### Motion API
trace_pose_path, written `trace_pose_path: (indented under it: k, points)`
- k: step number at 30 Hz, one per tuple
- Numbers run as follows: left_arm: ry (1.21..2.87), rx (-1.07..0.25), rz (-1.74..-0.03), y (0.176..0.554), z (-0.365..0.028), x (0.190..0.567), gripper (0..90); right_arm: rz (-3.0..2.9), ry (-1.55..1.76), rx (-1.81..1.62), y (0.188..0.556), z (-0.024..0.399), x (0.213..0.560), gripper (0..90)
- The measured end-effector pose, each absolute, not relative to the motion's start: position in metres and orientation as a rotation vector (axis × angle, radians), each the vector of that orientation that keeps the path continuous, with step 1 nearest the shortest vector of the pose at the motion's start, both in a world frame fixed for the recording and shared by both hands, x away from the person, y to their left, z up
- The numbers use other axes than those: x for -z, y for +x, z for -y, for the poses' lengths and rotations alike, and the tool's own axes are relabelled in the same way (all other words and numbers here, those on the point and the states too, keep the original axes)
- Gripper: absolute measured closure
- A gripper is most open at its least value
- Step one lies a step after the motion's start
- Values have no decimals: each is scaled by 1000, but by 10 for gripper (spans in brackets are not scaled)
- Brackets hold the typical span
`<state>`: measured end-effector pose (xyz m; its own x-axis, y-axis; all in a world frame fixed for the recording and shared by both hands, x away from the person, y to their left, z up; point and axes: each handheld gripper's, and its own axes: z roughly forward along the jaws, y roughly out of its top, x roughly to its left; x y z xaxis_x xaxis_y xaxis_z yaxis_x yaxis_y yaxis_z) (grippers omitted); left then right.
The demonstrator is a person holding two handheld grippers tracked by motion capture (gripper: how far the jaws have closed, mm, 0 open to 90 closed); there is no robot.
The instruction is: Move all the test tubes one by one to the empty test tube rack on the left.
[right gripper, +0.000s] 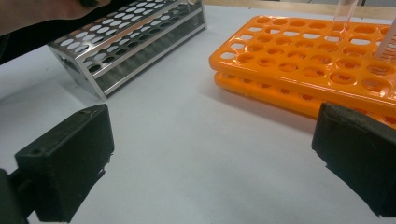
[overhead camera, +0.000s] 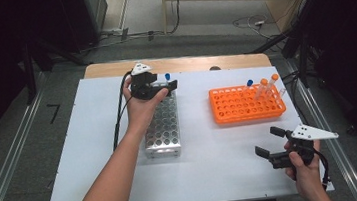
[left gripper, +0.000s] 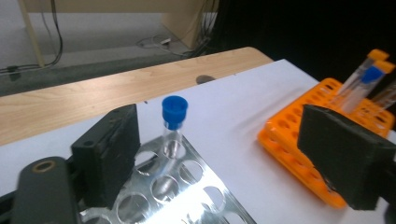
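Left gripper view has the left gripper [left gripper: 219,154] spread wide, the blue-capped clear tube [left gripper: 173,126] upright and free in a far corner hole of the shiny metal rack [left gripper: 187,196]. Seemingly seated; withdraw straight back without brushing the cap. Right gripper [right gripper: 210,163] waits open.

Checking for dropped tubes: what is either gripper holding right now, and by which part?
Nothing. The left gripper stands open by the blue-capped clear tube in the silver metal rack; the right gripper is open too.
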<state>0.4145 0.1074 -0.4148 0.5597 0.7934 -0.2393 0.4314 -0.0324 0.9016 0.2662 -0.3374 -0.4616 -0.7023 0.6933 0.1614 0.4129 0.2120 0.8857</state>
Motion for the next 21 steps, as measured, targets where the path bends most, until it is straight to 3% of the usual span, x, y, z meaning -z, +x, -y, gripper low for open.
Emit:
trace_pose_path:
  k: [6,21]
  points:
    - [1644,-380,-1010,387,-121,412,3,-2207,1051,-1484,271,334,457,0]
    - [1619,-403,-953,312,-146,421,0,-2168,1070,-1458,298,322,445,0]
